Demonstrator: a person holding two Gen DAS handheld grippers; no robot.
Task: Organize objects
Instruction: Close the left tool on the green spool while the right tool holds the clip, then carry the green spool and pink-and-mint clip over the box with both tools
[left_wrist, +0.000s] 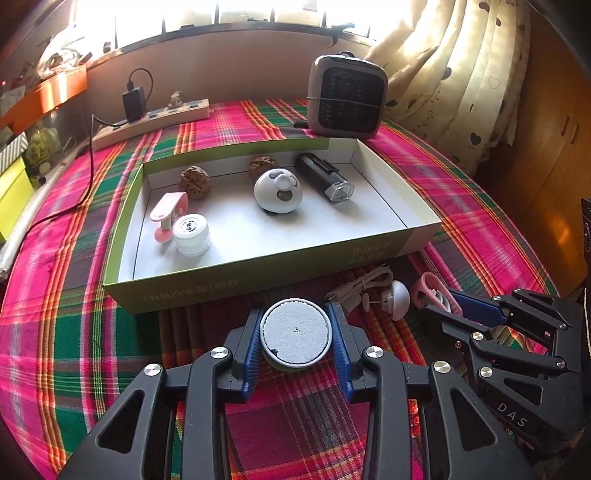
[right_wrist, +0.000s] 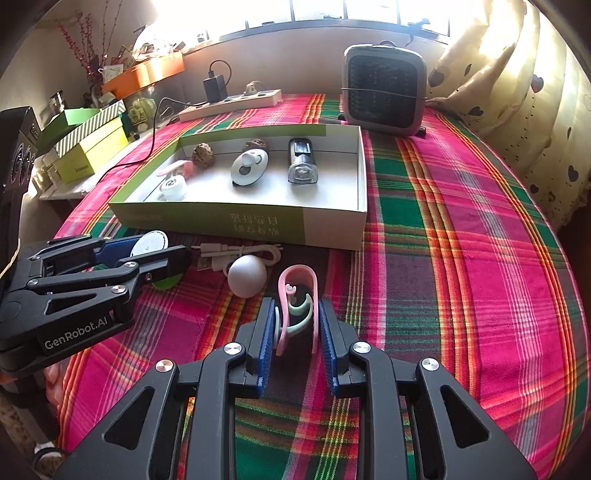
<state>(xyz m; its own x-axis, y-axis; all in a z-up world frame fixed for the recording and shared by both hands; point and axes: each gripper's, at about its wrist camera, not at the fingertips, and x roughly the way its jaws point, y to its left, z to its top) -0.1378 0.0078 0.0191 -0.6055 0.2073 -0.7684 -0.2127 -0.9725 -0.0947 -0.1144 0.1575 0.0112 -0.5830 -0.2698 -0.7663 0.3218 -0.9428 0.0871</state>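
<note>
Left wrist view is showing the left tongs (left_wrist: 295, 334) pinching a round grey-topped disc (left_wrist: 294, 331) between the blue pads; a green part under the disc is mostly hidden, so what it is stays unclear. Just beyond the tongs the open box (left_wrist: 229, 275) is sitting on the plaid-covered bench (left_wrist: 74, 332), holding two walnuts, a white jar (left_wrist: 191, 234), a panda-faced gadget (left_wrist: 277, 191) and a black lamp (left_wrist: 325, 177); to the right of the tongs a coiled white cable (left_wrist: 360, 286) and a white dome (left_wrist: 399, 299) are lying. Right wrist view is showing the right tongs (right_wrist: 297, 332) pressed onto a pink loop clip (right_wrist: 297, 291) with a pale green hook inside; its lower end is hidden between the pads.
</note>
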